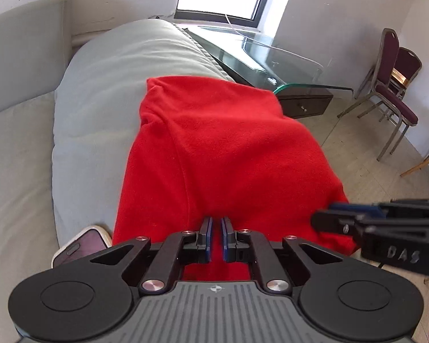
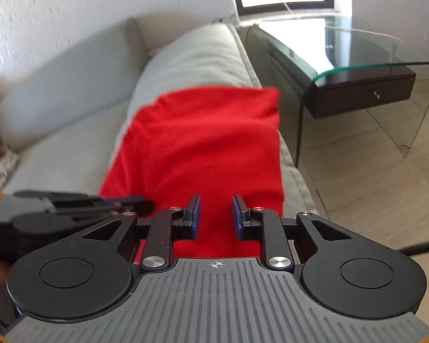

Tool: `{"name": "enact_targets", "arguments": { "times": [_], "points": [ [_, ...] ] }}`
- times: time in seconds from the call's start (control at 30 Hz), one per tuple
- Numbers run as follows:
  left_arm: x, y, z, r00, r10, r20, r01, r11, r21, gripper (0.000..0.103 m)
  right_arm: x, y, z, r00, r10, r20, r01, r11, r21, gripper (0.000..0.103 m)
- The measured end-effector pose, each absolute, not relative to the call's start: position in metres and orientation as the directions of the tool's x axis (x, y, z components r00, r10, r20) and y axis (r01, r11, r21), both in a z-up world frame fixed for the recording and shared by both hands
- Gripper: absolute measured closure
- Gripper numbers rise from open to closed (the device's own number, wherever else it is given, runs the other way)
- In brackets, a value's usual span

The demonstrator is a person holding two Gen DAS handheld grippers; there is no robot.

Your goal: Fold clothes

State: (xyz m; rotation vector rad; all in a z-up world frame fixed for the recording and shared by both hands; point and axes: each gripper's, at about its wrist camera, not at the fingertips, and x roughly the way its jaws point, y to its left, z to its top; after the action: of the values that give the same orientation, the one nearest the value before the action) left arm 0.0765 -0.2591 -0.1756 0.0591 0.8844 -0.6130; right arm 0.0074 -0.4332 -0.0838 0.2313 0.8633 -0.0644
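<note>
A red fleece garment lies folded along a pale grey sofa cushion. My left gripper sits low over the garment's near part. Its fingers are drawn almost together, with red cloth filling the thin gap. In the right wrist view the left gripper comes in from the left at the garment's edge. My right gripper hovers over the near end of the garment, jaws apart with only cloth beneath them. In the left wrist view the right gripper reaches in from the right onto the garment's corner.
A phone in a light case lies on the sofa, left of the garment. A glass side table with a dark drawer stands past the sofa's end. Dark red chairs stand on the tiled floor at the right.
</note>
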Motion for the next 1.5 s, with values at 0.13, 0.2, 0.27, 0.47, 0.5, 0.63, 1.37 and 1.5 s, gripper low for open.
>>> {"name": "enact_targets", "arguments": {
  "times": [0.13, 0.2, 0.27, 0.47, 0.5, 0.63, 1.37, 1.5],
  "points": [
    [0.059, -0.249, -0.164, 0.493, -0.473, -0.730, 0.520, 0.833, -0.189, 0.094, -0.014, -0.429, -0.078, 0.646, 0.015, -0.763, 0.163, 0.974, 0.157, 0.077],
    [0.051, -0.249, -0.160, 0.504, -0.478, -0.719, 0.516, 0.834, -0.193, 0.091, -0.025, -0.426, -0.067, 0.672, 0.016, -0.740, 0.168, 0.970, 0.173, 0.075],
    [0.050, -0.255, -0.165, 0.488, -0.469, -0.736, 0.510, 0.838, -0.196, 0.084, -0.026, -0.419, -0.069, 0.665, 0.011, -0.747, 0.167, 0.972, 0.163, 0.070],
    [0.039, -0.262, -0.180, 0.373, -0.349, -0.859, 0.494, 0.859, -0.134, 0.084, -0.029, -0.404, -0.084, 0.549, -0.017, -0.836, 0.204, 0.972, 0.114, 0.067],
    [0.035, -0.259, -0.177, 0.364, -0.337, -0.868, 0.489, 0.862, -0.130, 0.084, -0.033, -0.403, -0.081, 0.530, -0.001, -0.848, 0.207, 0.970, 0.128, 0.065],
    [0.021, -0.245, -0.145, 0.388, -0.338, -0.857, 0.465, 0.875, -0.134, 0.060, -0.058, -0.405, -0.055, 0.508, 0.065, -0.859, 0.245, 0.945, 0.216, 0.054],
    [-0.032, -0.234, 0.011, 0.450, -0.372, -0.812, 0.516, 0.850, -0.103, 0.009, -0.115, -0.382, 0.139, 0.615, 0.007, -0.788, 0.244, 0.949, 0.199, 0.018],
    [-0.037, -0.235, 0.017, 0.456, -0.364, -0.812, 0.510, 0.854, -0.097, 0.007, -0.118, -0.383, 0.145, 0.612, -0.015, -0.791, 0.258, 0.949, 0.181, 0.018]
  ]
}}
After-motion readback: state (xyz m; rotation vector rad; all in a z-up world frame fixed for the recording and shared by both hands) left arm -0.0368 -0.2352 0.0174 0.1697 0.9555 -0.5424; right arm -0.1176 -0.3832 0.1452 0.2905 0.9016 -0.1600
